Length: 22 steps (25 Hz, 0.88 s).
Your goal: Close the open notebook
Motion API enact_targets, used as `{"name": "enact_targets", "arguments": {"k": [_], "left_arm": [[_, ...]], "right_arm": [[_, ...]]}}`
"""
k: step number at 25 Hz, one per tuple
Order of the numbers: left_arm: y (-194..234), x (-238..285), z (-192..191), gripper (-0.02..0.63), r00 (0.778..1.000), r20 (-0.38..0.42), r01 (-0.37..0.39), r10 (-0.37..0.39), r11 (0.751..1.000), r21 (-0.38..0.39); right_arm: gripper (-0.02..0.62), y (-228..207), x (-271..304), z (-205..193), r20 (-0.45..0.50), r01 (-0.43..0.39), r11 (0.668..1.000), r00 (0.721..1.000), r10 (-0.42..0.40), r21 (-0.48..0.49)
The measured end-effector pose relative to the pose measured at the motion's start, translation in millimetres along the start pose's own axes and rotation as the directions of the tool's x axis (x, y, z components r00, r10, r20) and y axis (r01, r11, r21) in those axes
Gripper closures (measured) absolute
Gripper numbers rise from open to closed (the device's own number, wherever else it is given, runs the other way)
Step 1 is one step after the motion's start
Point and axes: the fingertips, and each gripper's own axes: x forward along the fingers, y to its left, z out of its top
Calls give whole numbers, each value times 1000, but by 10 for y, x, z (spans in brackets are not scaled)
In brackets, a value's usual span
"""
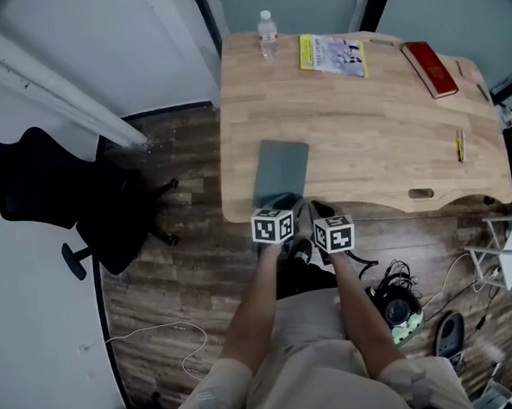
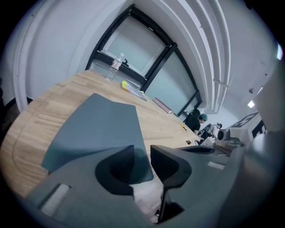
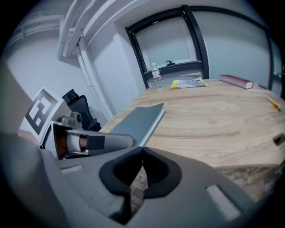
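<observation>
Notebook (image 2: 98, 129) closed, near corner btwn left gripper's (image 2: 141, 153) parted fingers (image 2: 168, 162)

Wood desk (image 1: 364, 132), blk chair (image 1: 30, 183), plank floor (image 1: 182, 273)

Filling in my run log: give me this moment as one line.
notebook: closed, flat at table front edge | left gripper: open, notebook corner between jaws | right gripper: shut, empty

Your slate-grey rectangular notebook (image 1: 282, 172) lies closed and flat on the wooden counter (image 1: 381, 131), at its near edge, long side running away from you. Its near corner shows in the gap of your left tongs (image 2: 141, 155); contact is unclear. It sits ahead-left of your right tongs (image 3: 142, 150), pale page edges facing them.
</observation>
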Motion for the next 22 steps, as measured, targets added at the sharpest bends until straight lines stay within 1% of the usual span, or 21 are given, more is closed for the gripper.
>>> {"name": "enact_targets", "arguments": {"k": [2,4,7,10,14,18,22], "left_arm": [[-38,-157,71,486,998,53,-36,36,999,7],[-74,-374,109,486,990,111,-86,84,996,12],[-67,-784,116,486,971,176,-169,161,985,33],[-63,-1210,49,486,953,216,-231,214,972,53],[-108,-1660,-36,486,933,268,-272,242,959,81],[-100,-1971,-227,486,917,301,-287,264,957,34],[-130,-2178,-338,488,906,319,-314,278,947,66]], "right_arm": [[594,38,-103,95,46,6,1000,999,-6,-9],[594,125,-211,174,89,4,1000,996,-1,-27],[594,349,-349,272,133,-7,996,991,18,-84],[594,548,-483,269,156,-16,990,987,38,-138],[594,656,-633,205,176,-12,987,984,40,-159],[594,726,-815,70,198,3,987,980,29,-163],[594,793,-938,-56,218,2,986,975,36,-169]]}}
